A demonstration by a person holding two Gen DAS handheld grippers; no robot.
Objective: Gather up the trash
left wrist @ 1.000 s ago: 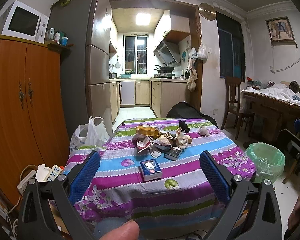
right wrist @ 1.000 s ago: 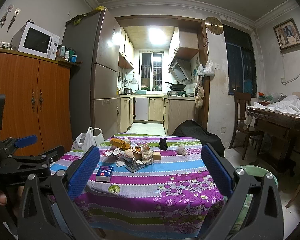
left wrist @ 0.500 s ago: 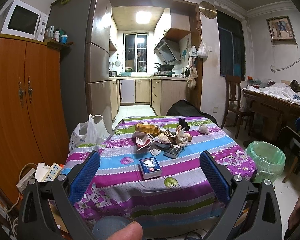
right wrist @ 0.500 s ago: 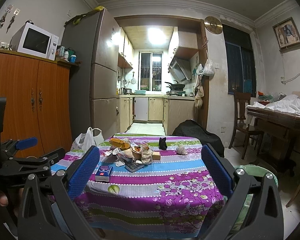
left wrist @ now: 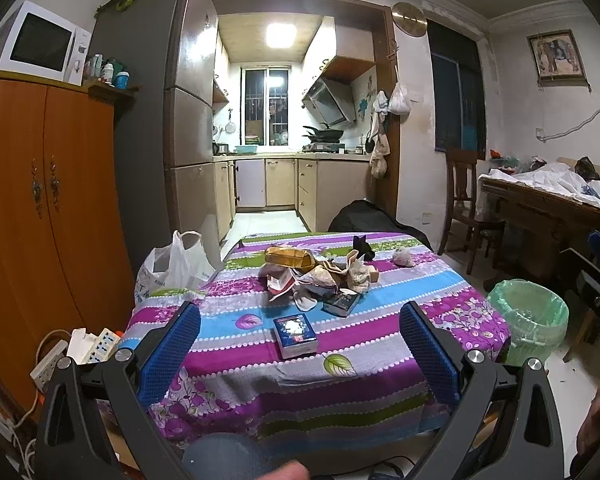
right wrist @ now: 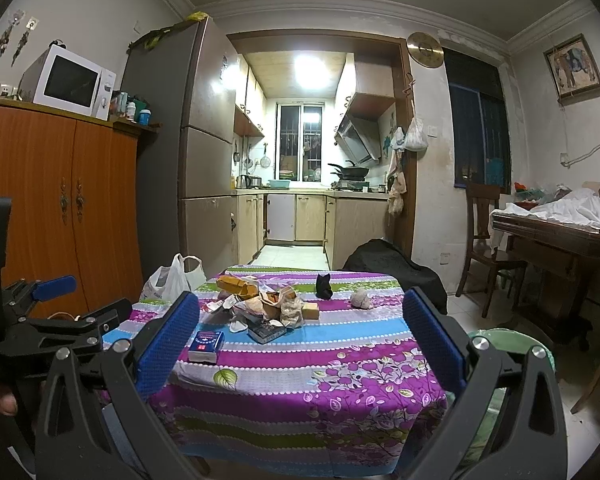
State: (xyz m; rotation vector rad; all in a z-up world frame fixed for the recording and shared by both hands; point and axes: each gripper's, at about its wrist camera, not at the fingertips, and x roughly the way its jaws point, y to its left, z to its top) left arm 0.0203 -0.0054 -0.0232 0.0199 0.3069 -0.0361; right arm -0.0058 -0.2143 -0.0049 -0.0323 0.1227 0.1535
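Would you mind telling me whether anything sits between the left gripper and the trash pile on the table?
Yes: a blue box lies on the tablecloth directly before the trash pile, between it and the open left gripper.

A heap of crumpled wrappers and paper (left wrist: 320, 274) lies mid-table, a green-lined bin (left wrist: 528, 320) at three o'clock.

A white microwave (right wrist: 70, 82) sits on an orange wooden cabinet (right wrist: 60, 208), beside a tall grey fridge (right wrist: 188, 140). Behind lies a lit kitchen with a window (right wrist: 301, 142) and a range hood (right wrist: 358, 140). A round wall clock (right wrist: 425, 49), a framed picture (right wrist: 575, 68) and a wooden chair (right wrist: 486, 232) stand to the right.
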